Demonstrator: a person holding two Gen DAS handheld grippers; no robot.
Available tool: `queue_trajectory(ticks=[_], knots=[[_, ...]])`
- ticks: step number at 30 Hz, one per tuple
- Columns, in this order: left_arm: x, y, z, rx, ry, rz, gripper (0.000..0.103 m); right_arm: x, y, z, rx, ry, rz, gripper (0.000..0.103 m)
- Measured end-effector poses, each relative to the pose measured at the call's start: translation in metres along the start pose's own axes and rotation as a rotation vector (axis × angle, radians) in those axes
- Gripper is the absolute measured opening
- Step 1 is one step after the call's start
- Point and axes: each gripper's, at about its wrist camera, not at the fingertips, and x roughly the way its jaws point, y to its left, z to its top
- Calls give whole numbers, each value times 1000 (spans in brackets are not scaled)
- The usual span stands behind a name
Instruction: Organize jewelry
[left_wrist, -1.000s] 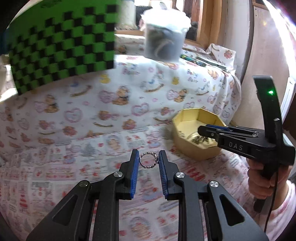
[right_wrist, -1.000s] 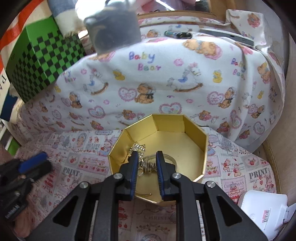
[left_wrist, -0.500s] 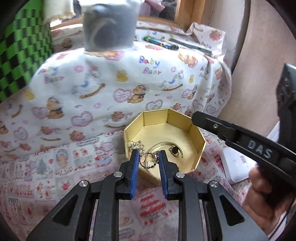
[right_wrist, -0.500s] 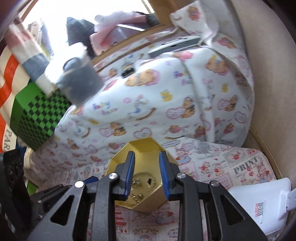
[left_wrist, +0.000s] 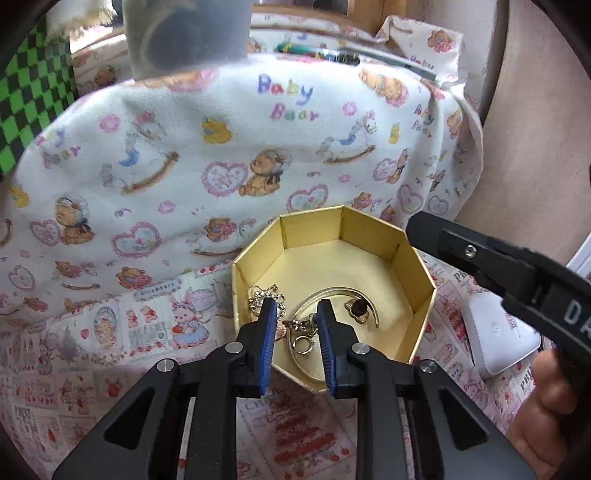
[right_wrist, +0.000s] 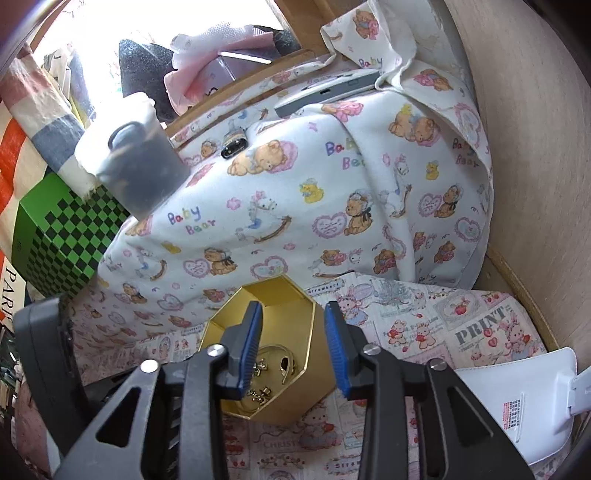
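While my left hand-held gripper hangs over the near rim of the gold octagonal box, its blue pads stand apart with nothing pinched between them. Seen through the gap, a small gold ring lies on the box floor with a short chain running up from it toward the far wall, so that piece's long axis points away from me. Beside it a thin gold bangle curves across the floor, its arc opening toward my side, and a dark-stoned charm sits just inside that arc. A beaded chain with a sparkly pendant rests against the left wall of the box.

My right hand-held gripper is also open, its jaws wide, held above the same box, which sits on the printed cloth covering the tabletop. From that side the jewelry shows only as small gold pieces low in the box, partly hidden by my left finger pad. A white pouch lies to the right of the box, well apart from it. Behind, a bear-print blanket drapes over something bulky, with a green checkered box at the far left.
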Motion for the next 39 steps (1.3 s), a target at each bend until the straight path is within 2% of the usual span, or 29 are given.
queue_trajectory(ticks=[5,7,8,10,13,14,18,20,22,25,29,32,34,36,39], knots=[[-23,11,-5,-2,-56,18,37,-4,4,-1,-15,-18,-9,39],[-37,17,-10,-6,-93,38,39,-6,9,-2,-35,-34,-28,54],[-44,20,-14,-10,-119,59,40,-8,13,-4,-55,-47,-32,57],[-60,28,-21,-22,-177,110,46,-10,21,-7,-93,-60,-39,58],[-81,40,-31,-38,-246,147,56,-12,29,-11,-118,-75,-35,63],[-88,45,-35,-43,-270,156,61,-12,32,-13,-125,-82,-39,64],[-111,62,-47,-55,-344,161,67,-11,45,-19,-193,-98,-50,68],[-119,71,-53,-56,-372,174,72,-13,50,-22,-222,-116,-51,71],[-122,78,-57,-59,-394,191,75,-15,56,-25,-250,-138,-44,78],[-125,85,-68,-54,-425,225,80,-17,65,-31,-287,-177,-45,80],[-128,94,-80,-77,-466,244,94,-18,78,-41,-342,-217,-36,83],[-132,103,-87,-109,-502,247,97,-20,86,-47,-381,-258,-57,87],[-133,110,-88,-138,-508,249,98,-20,87,-50,-375,-285,-58,94],[-135,117,-89,-164,-512,246,98,-21,86,-51,-361,-299,-51,95],[-137,122,-93,-179,-528,278,100,-25,88,-55,-371,-350,-67,102]])
